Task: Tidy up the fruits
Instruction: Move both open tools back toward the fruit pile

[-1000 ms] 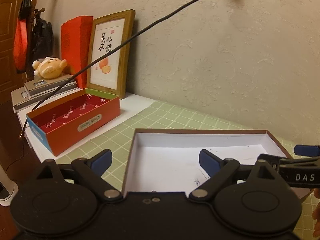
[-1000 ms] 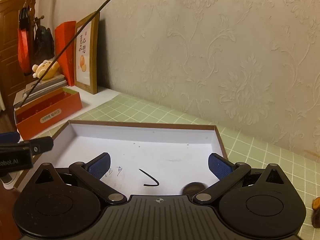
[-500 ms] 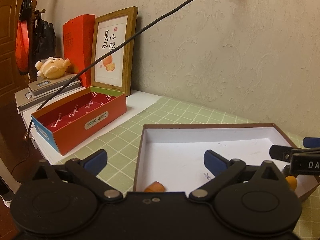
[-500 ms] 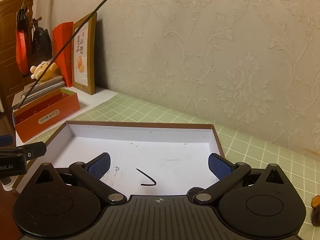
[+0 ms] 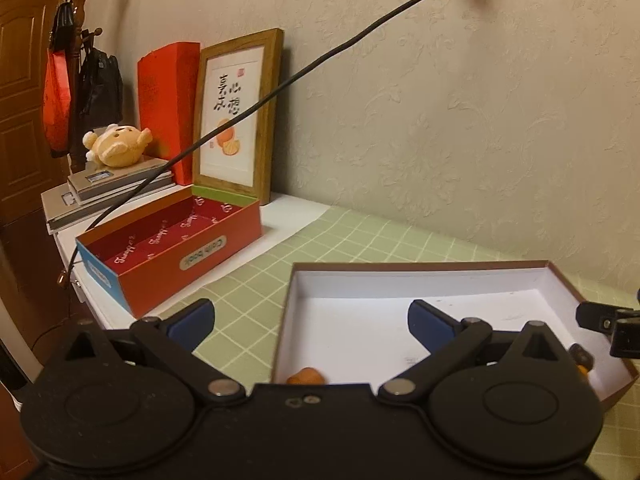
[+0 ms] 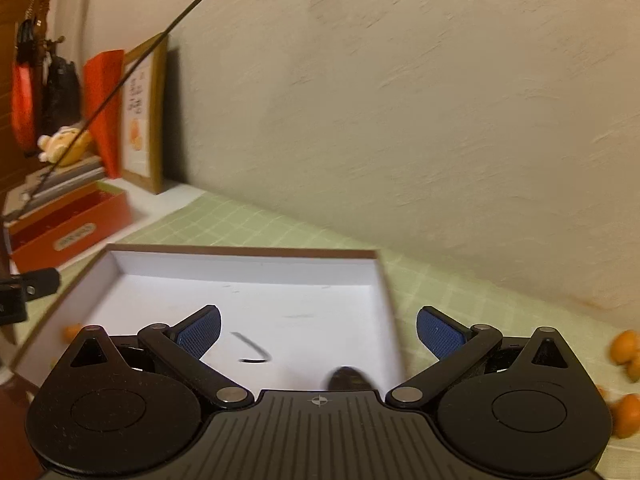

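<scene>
A shallow brown box with a white inside (image 5: 420,280) (image 6: 240,264) lies on the green checked mat. In the left wrist view a small orange fruit (image 5: 306,376) lies at the box's near edge and a dark fruit (image 5: 581,354) near its right wall. My left gripper (image 5: 310,320) is open and empty over the box's left rim. My right gripper (image 6: 318,330) is open and empty over the box's right part. A dark fruit (image 6: 346,378) lies in the box just below it. Several small orange fruits (image 6: 624,346) lie on the mat at the right.
An open red box (image 5: 172,248) stands on the white surface at the left, with a framed picture (image 5: 236,120), a red bag, stacked books and a plush toy (image 5: 116,146) behind it. A black cable (image 5: 320,60) crosses overhead. The wall runs along the back.
Both grippers have pulled back and shifted; the left view has slid left, bringing the orange fruit into sight. The right view has swung right and is blurred, revealing orange fruits on the mat.
</scene>
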### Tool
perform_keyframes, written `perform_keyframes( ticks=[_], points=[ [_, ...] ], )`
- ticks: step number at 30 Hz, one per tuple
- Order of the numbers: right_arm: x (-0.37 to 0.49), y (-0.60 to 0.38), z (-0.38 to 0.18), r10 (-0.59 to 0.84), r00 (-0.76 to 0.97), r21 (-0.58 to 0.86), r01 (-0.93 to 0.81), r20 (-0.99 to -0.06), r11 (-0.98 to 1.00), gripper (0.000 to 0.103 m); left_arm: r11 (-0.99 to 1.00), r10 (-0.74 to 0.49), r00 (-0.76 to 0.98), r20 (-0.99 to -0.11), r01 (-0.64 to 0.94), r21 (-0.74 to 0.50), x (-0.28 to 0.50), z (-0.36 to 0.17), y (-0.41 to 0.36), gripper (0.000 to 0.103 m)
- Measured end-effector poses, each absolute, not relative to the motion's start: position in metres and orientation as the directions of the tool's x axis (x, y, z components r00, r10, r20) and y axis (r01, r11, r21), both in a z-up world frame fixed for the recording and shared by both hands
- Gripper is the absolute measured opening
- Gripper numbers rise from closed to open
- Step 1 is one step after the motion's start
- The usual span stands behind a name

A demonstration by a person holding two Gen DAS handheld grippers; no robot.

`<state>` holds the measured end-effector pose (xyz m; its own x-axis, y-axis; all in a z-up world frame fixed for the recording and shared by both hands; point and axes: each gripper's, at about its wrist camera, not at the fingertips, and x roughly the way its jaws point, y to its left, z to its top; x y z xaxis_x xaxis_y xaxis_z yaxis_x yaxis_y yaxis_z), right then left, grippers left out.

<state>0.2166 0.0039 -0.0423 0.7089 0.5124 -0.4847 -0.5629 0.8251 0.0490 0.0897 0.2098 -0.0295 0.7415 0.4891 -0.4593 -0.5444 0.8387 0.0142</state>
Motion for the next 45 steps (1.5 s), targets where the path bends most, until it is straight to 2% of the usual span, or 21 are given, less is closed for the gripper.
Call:
perform_keyframes(
  ticks=[5,10,17,25,45],
  points=[
    [0.219,-0.026,-0.034,0.49,0.706,0.09,-0.522,-0.512,0.848,0.103,0.878,0.414,0.774,-0.48,-0.478,-0.013,0.097,-0.02,0.189,0.097],
    [0.218,-0.063,-0.023,0.443,0.736,0.095,-0.464,-0.511,0.881,0.103,0.904,0.357,0.808,-0.469,-0.426,-0.045,0.103,-0.012,0.162,0.097],
    [0.226,-0.124,-0.026,0.377,0.734,0.101,-0.392,-0.565,0.914,0.103,0.937,0.277,0.846,-0.456,-0.342,-0.066,0.115,-0.009,0.126,0.097],
    [0.216,-0.19,-0.023,0.317,0.781,0.109,-0.308,-0.538,0.945,0.103,0.965,0.216,0.861,-0.46,-0.261,-0.034,0.127,-0.012,0.08,0.097],
    [0.191,-0.277,-0.015,0.212,0.838,0.094,-0.191,-0.503,0.977,0.103,0.996,0.061,0.882,-0.468,-0.087,-0.033,0.141,-0.016,-0.005,0.092]
  ],
)
